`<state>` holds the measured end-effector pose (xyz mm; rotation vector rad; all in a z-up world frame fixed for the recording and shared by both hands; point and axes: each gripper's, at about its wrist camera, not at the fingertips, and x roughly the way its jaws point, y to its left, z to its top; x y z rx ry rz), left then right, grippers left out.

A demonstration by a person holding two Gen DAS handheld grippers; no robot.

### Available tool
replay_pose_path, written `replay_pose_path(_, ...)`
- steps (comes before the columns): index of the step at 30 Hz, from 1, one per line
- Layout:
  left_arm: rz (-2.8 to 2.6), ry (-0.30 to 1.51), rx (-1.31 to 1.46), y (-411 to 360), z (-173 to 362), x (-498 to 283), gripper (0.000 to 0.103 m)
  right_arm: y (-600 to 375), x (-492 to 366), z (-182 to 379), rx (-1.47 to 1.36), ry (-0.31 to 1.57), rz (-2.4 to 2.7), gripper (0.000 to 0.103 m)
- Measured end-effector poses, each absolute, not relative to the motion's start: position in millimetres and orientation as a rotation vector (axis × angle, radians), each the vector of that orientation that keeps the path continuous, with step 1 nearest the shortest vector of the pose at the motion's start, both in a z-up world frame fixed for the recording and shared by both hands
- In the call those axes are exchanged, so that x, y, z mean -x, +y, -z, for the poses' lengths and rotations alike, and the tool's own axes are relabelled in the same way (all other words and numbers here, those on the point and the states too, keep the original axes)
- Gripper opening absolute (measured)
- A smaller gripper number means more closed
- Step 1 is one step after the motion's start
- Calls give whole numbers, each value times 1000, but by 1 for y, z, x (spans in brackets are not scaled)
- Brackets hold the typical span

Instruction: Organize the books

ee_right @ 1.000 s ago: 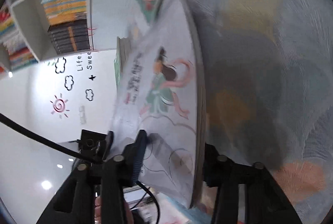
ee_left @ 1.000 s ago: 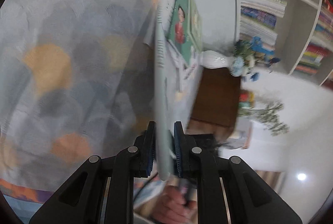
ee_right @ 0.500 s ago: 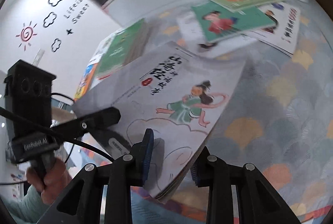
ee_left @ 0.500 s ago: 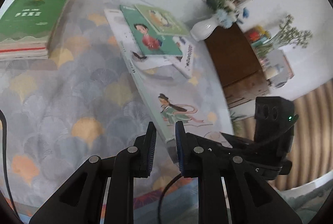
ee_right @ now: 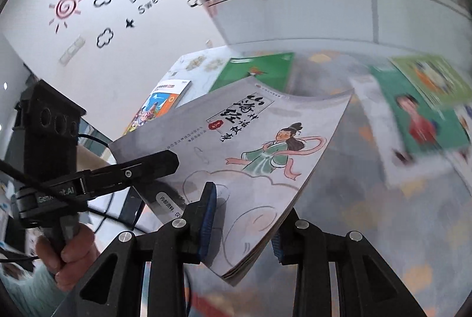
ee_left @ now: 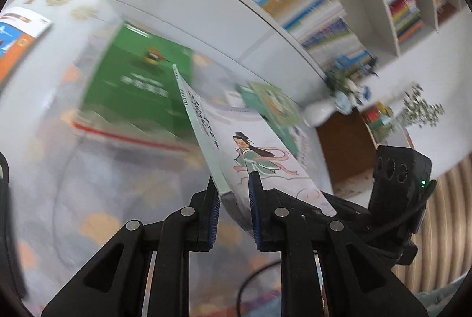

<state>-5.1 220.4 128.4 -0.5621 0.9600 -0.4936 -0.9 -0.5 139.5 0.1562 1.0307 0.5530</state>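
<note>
A grey book (ee_right: pixel 250 146) with a drawn figure in green robes hangs in the air above the patterned tablecloth (ee_right: pixel 383 228), held by both grippers. My left gripper (ee_left: pixel 233 193) is shut on its spine corner, the book (ee_left: pixel 250 152) seen nearly edge-on in the left wrist view. My right gripper (ee_right: pixel 244 216) is shut on the book's near page edge. Past the held book lies a green book (ee_left: pixel 138 84) on top of a stack. In the right wrist view the left gripper's fingers (ee_right: pixel 153 162) clamp the book's left corner, with a hand (ee_right: pixel 67 255) on the handle.
An orange-and-blue book (ee_right: pixel 159 103) lies at the table's far left. More green-covered books (ee_right: pixel 421 116) lie spread at the right. A white vase (ee_left: pixel 318 110) with flowers stands beyond them. Bookshelves (ee_left: pixel 339 7) full of books line the wall behind.
Both grippers have lifted the grey book off the cloth and rolled it from upright on edge to a tilted, face-up pose. It now hangs nearer the green stack.
</note>
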Motion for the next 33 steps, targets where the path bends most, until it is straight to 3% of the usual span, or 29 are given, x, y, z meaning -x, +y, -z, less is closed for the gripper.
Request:
replay_pose_path(6, 434, 1000, 570, 262, -101, -39, 14, 65, -54, -115, -102, 1067, -498, 32)
replay_pose_path(13, 399, 1028, 507, 278, -89, -69, 14, 67, -103, -95, -174, 1152, -439, 32)
replay_pose_path(25, 203, 1012, 478, 302, -79, -88, 17, 101, -137, -74, -6, 1165, -349, 34)
replay_pose_path(29, 169, 1044, 413, 290, -73, -100, 17, 126, -130, -72, 175, 1089, -317, 44)
replay_pose_path(33, 142, 1049, 401, 287, -66, -98, 17, 125, -132, -70, 148, 1093, -337, 45)
